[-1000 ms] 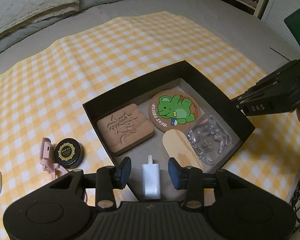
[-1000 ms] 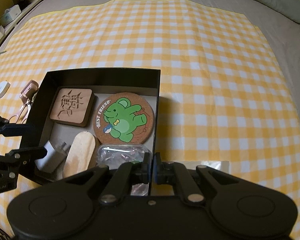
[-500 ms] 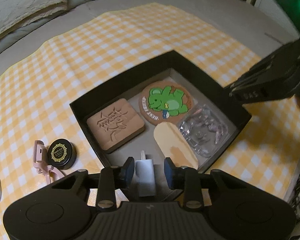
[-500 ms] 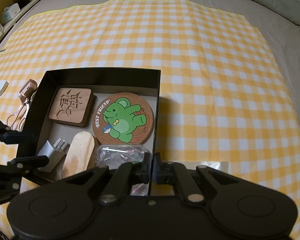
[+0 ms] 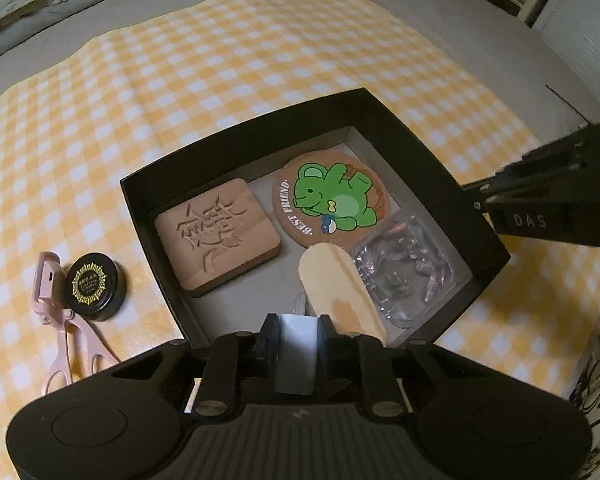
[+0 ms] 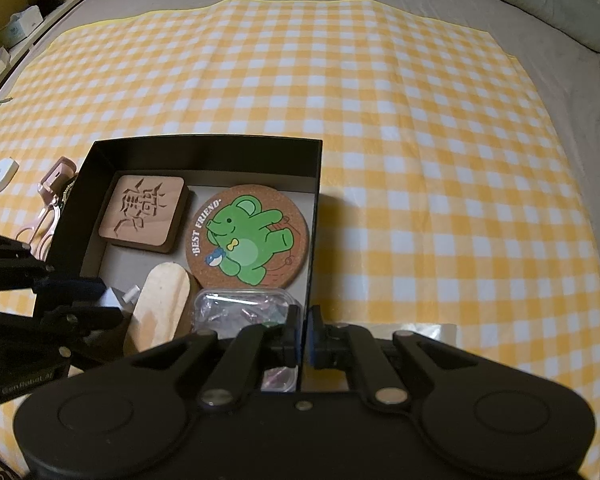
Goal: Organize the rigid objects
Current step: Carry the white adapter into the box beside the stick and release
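A black box point(image 5: 420, 148) lies on the yellow checked cloth. It holds a carved wooden square point(image 5: 218, 234), a green-bear cork coaster point(image 5: 330, 200), a pale wooden oval point(image 5: 340, 292) and a clear plastic packet point(image 5: 408, 268). My left gripper point(image 5: 298, 334) hangs over the box's near corner. Its jaws are closing, and the pads touch both sides of a white charger plug point(image 5: 298, 356). In the right wrist view my right gripper point(image 6: 303, 332) is shut on the box's right wall point(image 6: 314, 216), and the left gripper point(image 6: 96, 300) reaches in from the left.
Left of the box on the cloth lie a round black tin point(image 5: 94, 286) with gold print, a pink eyelash curler point(image 5: 58, 320) and a small white device point(image 6: 4, 174). Checked cloth point(image 6: 440, 160) stretches right of and beyond the box. Grey bedding surrounds it.
The left jaws have narrowed from wide apart until they meet the white charger plug. The right gripper has kept its pinch on the box wall, and the box has not shifted.
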{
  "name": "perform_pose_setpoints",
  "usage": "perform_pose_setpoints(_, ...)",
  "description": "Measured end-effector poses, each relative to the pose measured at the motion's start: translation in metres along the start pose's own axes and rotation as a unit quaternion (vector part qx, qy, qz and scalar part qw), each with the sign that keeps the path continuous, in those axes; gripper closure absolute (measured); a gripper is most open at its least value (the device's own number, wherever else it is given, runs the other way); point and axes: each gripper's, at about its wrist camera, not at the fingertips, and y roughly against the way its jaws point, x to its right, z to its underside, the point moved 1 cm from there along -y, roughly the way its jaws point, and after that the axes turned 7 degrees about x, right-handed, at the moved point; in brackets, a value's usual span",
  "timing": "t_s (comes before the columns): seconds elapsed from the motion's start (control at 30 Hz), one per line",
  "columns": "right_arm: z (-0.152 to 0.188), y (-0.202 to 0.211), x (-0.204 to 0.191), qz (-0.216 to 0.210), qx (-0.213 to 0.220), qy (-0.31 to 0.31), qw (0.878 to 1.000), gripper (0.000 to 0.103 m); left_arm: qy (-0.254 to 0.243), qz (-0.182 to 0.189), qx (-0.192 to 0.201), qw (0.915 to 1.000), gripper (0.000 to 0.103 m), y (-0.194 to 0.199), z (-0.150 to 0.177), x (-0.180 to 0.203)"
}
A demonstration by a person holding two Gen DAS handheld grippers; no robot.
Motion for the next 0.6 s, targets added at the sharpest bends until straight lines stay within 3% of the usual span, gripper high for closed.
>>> perform_pose_setpoints(0.37, 0.000, -0.001, 0.004, 0.001, 0.000, 0.002, 1.000, 0.099, -0.008, 0.000, 0.014, 0.9999, 0.077, 0.010, -0.001, 0.009)
perform_pose_setpoints(0.5, 0.000, 0.000, 0.002, 0.002, 0.001, 0.002, 1.000, 0.099, -0.023, -0.005, 0.037, 0.9990, 0.064, 0.022, -0.004, 0.016)
perform_pose_setpoints(0.6, 0.000, 0.000, 0.002, 0.002, 0.001, 0.002, 1.000, 0.099, -0.031, -0.012, 0.060, 0.9977, 0.047, 0.035, -0.005, 0.019)
